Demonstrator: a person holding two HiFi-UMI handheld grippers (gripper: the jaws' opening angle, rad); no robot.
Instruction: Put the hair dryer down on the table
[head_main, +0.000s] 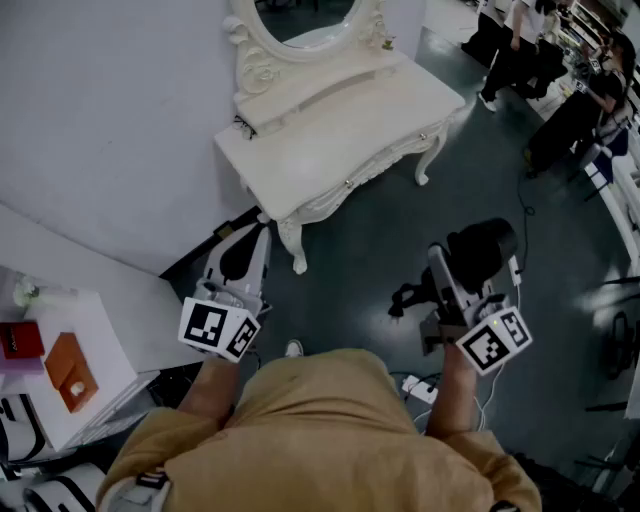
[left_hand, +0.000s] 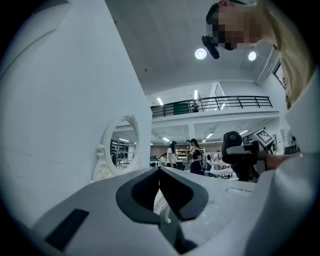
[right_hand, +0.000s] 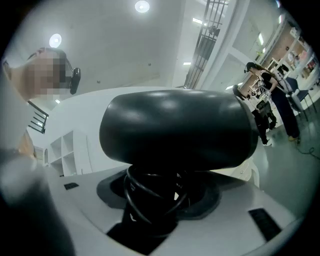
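Observation:
My right gripper (head_main: 452, 272) is shut on the black hair dryer (head_main: 484, 252) and holds it in the air over the dark floor, right of the white dressing table (head_main: 330, 150). In the right gripper view the hair dryer's barrel (right_hand: 175, 132) fills the middle, and its handle, with the cord wound round it, sits between the jaws of the right gripper (right_hand: 155, 200). My left gripper (head_main: 257, 235) is shut on nothing and points at the table's near corner. The left gripper view shows the left gripper (left_hand: 160, 172) with its jaw tips together, and the hair dryer (left_hand: 239, 150) off to the right.
An oval mirror (head_main: 300, 20) stands at the back of the dressing table. A white partition wall runs along the left. A low white surface at the lower left carries an orange box (head_main: 70, 370). Cables and a plug (head_main: 420, 387) lie on the floor. People (head_main: 515, 45) stand at the upper right.

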